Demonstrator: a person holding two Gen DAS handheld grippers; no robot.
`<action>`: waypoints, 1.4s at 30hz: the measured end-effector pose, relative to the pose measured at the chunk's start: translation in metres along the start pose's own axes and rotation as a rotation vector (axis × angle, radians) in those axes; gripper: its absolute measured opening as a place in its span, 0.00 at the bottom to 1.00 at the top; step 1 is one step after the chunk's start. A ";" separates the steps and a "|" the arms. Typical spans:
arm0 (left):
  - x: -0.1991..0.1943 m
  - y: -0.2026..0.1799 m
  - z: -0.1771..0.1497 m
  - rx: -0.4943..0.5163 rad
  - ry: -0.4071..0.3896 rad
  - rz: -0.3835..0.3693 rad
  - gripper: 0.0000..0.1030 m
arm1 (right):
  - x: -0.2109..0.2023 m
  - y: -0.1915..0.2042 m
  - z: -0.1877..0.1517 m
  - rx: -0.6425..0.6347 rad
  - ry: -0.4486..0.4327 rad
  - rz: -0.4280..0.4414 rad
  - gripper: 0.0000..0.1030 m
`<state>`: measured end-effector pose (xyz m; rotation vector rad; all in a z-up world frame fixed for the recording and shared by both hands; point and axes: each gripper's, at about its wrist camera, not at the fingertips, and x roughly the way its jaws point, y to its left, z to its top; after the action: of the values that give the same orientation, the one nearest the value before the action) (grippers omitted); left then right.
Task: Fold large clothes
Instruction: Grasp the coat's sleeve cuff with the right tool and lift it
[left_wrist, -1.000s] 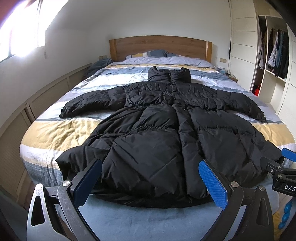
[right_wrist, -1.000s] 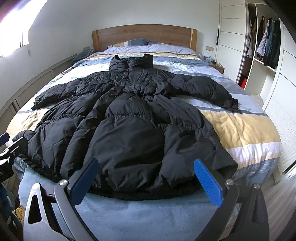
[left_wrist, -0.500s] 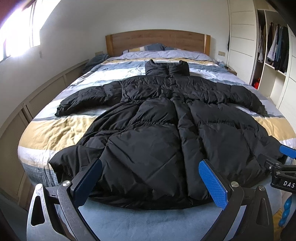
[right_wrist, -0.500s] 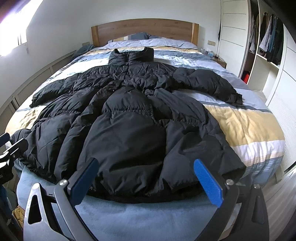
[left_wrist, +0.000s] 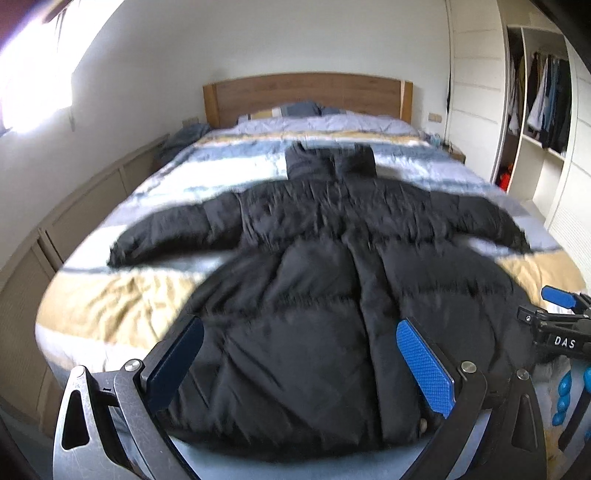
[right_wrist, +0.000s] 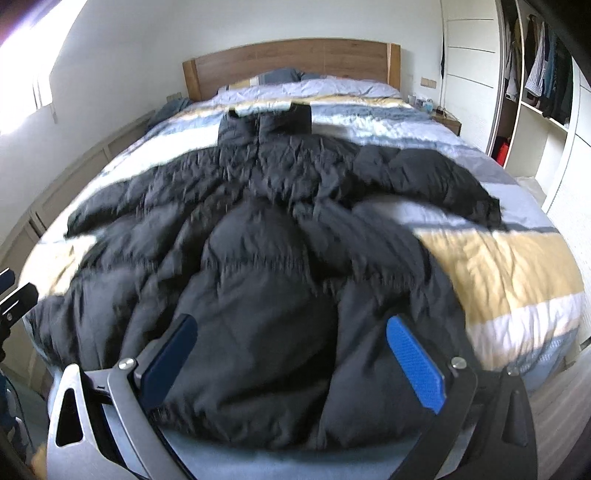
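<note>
Striped quilt (left_wrist: 122, 306) under black coat (left_wrist: 314, 317); wooden headboard (left_wrist: 306, 94) — open wardrobe (left_wrist: 543, 107)

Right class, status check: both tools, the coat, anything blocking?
Left tool open, empty. Right tool open, empty. Black puffer coat spread flat on bed, unfolded. Nothing in the way.

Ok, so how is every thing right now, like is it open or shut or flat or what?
Black puffer coat: spread flat on the bed, front up, sleeves out to both sides, unfolded.
Left gripper: open, nothing held, over the coat's hem.
Right gripper: open, nothing held, over the hem.
Bed: made, striped cover on.
Wardrobe: open, clothes hanging inside.
</note>
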<state>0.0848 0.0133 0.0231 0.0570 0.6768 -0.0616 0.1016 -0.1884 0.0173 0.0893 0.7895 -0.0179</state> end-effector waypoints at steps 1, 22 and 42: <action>-0.002 0.004 0.010 -0.013 -0.016 0.007 0.99 | 0.000 -0.003 0.014 0.017 -0.022 0.009 1.00; 0.097 0.055 0.154 -0.160 -0.074 0.202 1.00 | 0.141 -0.215 0.134 0.544 -0.099 -0.076 1.00; 0.222 0.016 0.139 -0.108 0.133 0.205 0.99 | 0.243 -0.391 0.058 1.048 -0.246 0.168 1.00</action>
<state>0.3449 0.0104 -0.0073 0.0261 0.8031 0.1771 0.2945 -0.5789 -0.1438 1.1247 0.4549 -0.2783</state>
